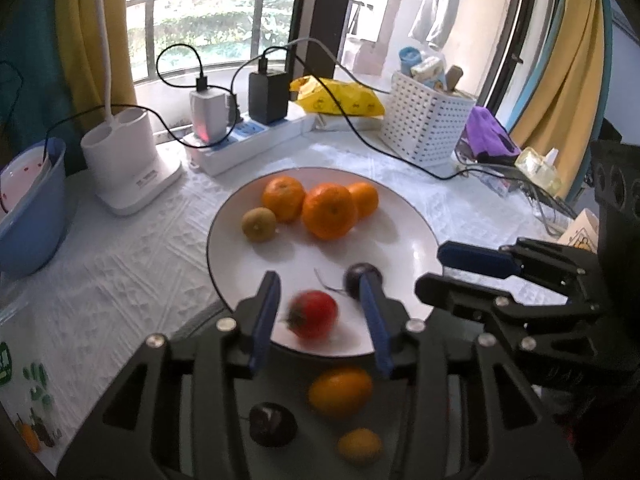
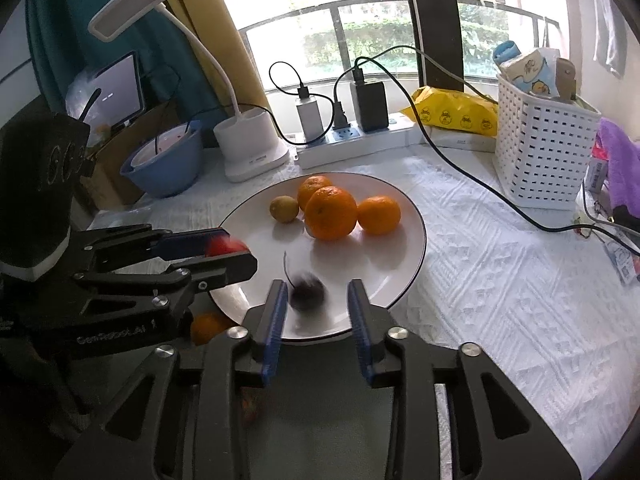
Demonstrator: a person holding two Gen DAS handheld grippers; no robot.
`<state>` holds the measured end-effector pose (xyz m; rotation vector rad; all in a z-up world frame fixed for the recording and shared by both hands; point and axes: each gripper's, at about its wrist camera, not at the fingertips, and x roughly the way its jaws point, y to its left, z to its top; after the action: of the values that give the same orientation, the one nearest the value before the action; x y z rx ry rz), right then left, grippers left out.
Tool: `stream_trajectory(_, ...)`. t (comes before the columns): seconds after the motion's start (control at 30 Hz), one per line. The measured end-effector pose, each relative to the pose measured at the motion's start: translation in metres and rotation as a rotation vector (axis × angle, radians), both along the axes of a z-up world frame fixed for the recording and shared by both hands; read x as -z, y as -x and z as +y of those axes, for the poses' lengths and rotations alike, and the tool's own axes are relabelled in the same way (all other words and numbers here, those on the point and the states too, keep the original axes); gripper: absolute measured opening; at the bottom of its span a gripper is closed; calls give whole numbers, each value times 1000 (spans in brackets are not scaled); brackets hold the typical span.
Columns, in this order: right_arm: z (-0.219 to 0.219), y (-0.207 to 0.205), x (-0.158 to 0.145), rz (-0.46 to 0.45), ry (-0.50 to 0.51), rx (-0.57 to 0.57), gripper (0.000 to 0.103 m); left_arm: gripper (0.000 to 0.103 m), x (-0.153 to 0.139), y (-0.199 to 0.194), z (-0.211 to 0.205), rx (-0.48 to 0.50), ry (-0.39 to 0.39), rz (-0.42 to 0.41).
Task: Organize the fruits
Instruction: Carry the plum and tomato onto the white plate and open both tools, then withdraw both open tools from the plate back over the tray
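Note:
A white plate point(image 1: 404, 240) point(image 2: 400, 248) holds three oranges point(image 1: 329, 210) point(image 2: 331, 213) and a small greenish-brown fruit point(image 1: 259, 224) point(image 2: 284, 209). My left gripper point(image 1: 320, 312) is open over the plate's near edge; a blurred red tomato point(image 1: 313, 314) point(image 2: 222, 245) lies between its fingers, not clamped. My right gripper point(image 2: 318, 310) is open, with a blurred dark cherry point(image 2: 306, 296) point(image 1: 359, 276) between its fingers on the plate. Off the plate near me lie an orange kumquat point(image 1: 340, 391), a smaller yellow one point(image 1: 359, 445) and a dark cherry point(image 1: 273, 424).
Behind the plate stand a white lamp base point(image 1: 128, 160), a power strip with chargers point(image 1: 248, 136) and trailing cables, a yellow bag point(image 1: 340, 98) and a white basket point(image 1: 428, 120). A blue bowl point(image 1: 32, 216) sits at the left. Purple cloth point(image 2: 620, 160) lies at the right.

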<state>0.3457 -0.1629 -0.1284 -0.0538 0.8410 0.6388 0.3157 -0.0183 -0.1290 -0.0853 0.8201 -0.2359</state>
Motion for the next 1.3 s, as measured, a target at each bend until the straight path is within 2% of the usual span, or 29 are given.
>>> stream_trajectory(0.67,4,42,-31,-74,8,4,41,44,-36,53,17,-38,12,-93)
stream_trajectory(1.03,7,72,-42,-104,20,-5,41,44,-42,86,24,-47,18,-118)
stream_trajectory(1.3,9,91,-38,-101,35,-14,41,44,-35,106,26,-58,16,-109)
